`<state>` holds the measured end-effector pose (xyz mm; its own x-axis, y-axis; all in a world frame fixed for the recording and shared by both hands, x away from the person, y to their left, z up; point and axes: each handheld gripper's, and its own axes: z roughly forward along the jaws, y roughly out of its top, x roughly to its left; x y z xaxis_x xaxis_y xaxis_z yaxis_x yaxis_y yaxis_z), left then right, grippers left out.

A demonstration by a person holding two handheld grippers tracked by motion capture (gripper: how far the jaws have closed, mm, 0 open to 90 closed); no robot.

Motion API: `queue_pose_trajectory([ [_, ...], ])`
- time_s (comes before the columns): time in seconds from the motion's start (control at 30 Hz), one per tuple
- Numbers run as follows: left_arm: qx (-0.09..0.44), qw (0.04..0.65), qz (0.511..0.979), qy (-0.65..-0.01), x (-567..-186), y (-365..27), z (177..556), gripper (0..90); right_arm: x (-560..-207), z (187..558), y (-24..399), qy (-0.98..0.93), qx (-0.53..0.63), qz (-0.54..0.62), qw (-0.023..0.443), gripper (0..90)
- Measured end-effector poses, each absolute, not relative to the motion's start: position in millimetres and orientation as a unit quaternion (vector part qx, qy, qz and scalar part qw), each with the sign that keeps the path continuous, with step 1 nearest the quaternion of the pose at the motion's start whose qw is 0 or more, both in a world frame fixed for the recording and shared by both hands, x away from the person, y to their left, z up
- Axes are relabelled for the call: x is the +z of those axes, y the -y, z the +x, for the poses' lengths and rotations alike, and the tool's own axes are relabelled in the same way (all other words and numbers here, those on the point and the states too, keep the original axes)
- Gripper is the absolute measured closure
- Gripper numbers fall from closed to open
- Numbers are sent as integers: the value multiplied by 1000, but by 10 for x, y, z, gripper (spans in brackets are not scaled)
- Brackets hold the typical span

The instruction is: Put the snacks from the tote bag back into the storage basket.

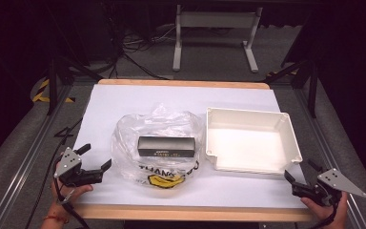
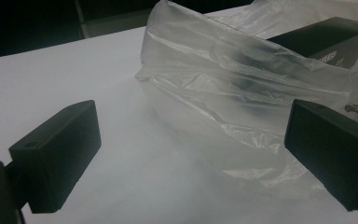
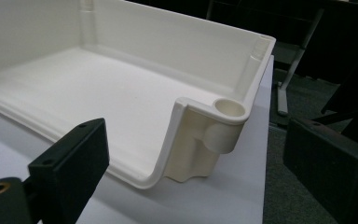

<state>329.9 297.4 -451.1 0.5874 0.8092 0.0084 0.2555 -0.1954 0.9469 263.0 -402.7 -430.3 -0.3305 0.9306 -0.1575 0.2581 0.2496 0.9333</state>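
On the white tabletop (image 1: 124, 98) we see a clear plastic bag (image 1: 159, 143) lying a little left of the middle, crumpled and partly puffed up. Inside the bag, or on top of its lower layer, rests a black box (image 1: 167, 146) with small gold print on its long side; we cannot tell exactly how the film wraps around it. The near part of the bag carries a yellow and black printed mark. Just beside the bag, to the right, stands a shallow cream tray (image 1: 286, 131) with raised walls and rounded corner posts, and its inside is bare.

Our left hand-held gripper (image 1: 95, 162) sits at the near left edge of the tabletop, close to the bag but apart from it. In the left gripper view its jaws are spread wide with nothing between them, and the folded side of the plastic bag (image 2: 223, 88) rises just ahead, with the black box (image 2: 326, 39) behind the film.

Our right hand-held gripper (image 1: 301, 174) is at the near right corner, just beside the near right corner of the tray. In the right gripper view its jaws are also spread wide, and the corner post of the tray (image 3: 214, 135) stands ahead between them, not touched by either jaw.
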Motion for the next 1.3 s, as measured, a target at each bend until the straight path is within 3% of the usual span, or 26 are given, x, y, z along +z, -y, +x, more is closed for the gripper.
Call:
queue_pose_trajectory([
  [0.77, 264, 520, 729, -360, -4521, -2956, 3285, 40, -4152, 2602, 3989, -698, 434, 421, 383, 56],
  [0.9, 260, 515, 733, -359, -4524, -2951, 3289, 40, -4061, 2567, 3937, -702, 439, 407, 386, 75],
  [1.0, 261, 516, 734, -356, -4527, -2945, 3288, 41, -4017, 2545, 3904, -708, 441, 394, 387, 142],
  [1.3, 258, 514, 736, -357, -4536, -2936, 3296, 38, -3886, 2524, 3837, -708, 455, 383, 380, 162],
])
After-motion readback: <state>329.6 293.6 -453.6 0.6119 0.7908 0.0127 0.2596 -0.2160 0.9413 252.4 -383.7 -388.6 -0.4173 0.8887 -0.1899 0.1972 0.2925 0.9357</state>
